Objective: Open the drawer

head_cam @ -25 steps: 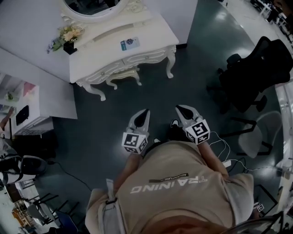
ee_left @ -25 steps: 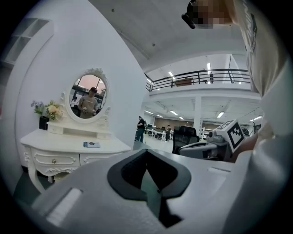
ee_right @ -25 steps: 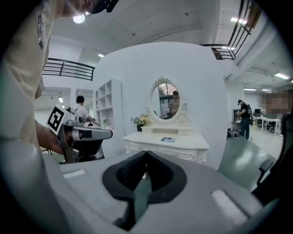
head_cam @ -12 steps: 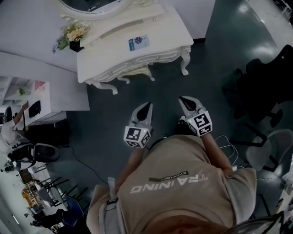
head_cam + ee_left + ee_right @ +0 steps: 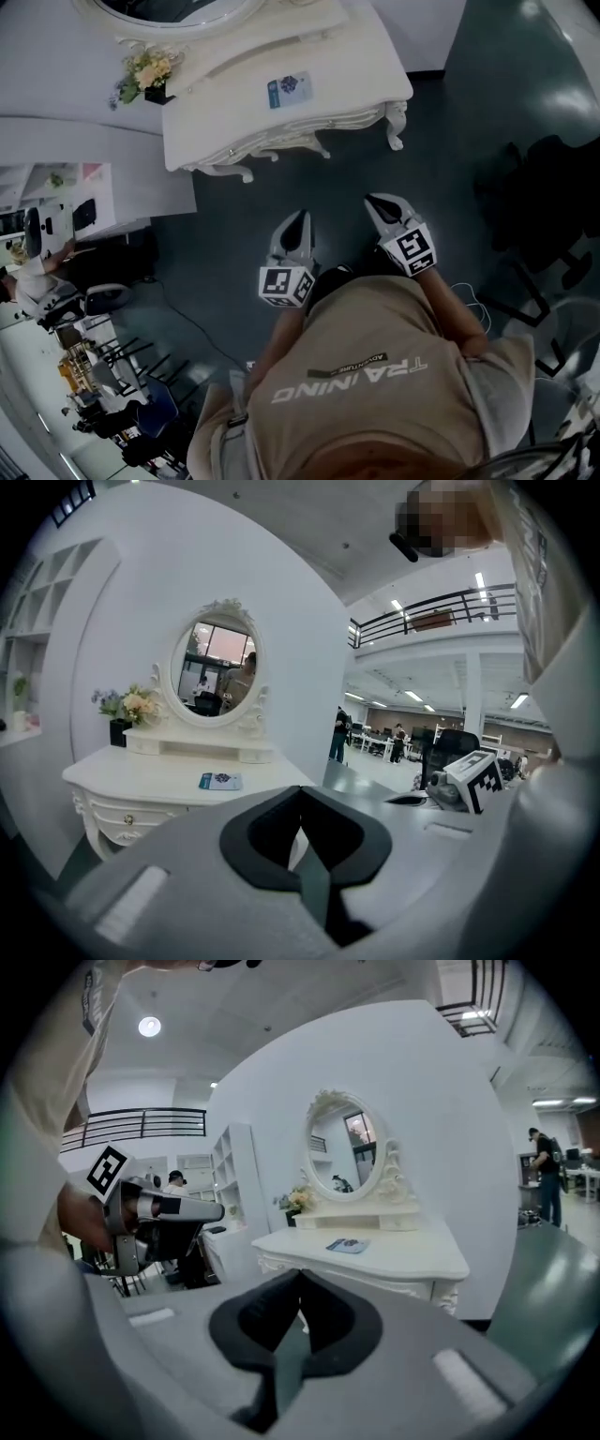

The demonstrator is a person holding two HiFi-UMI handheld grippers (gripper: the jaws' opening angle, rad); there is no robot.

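The flowers [image 5: 142, 70] stand at the left end of the bench [image 5: 225, 114], and a card [image 5: 289, 87] lies near mid-top. The drawer [image 5: 281, 141] sits shut in the front edge below them, facing the person and well apart from both grippers. The left gripper [image 5: 298, 217] hangs over the floor, clenched on nothing and pointing at the bench. The right gripper [image 5: 375, 200], just beside it, is likewise clenched and empty.

As I judge it, the main risk is arriving with the jaws together. Neither gripper could then take the knob [image 5: 127, 818] (tiny in these views), and it would bump or scrape the carved front instead. The knob offers little to catch, so a shallow grip may slip off. A hard or skewed pull could jam the drawer, jolt the bench and topple the flowers.
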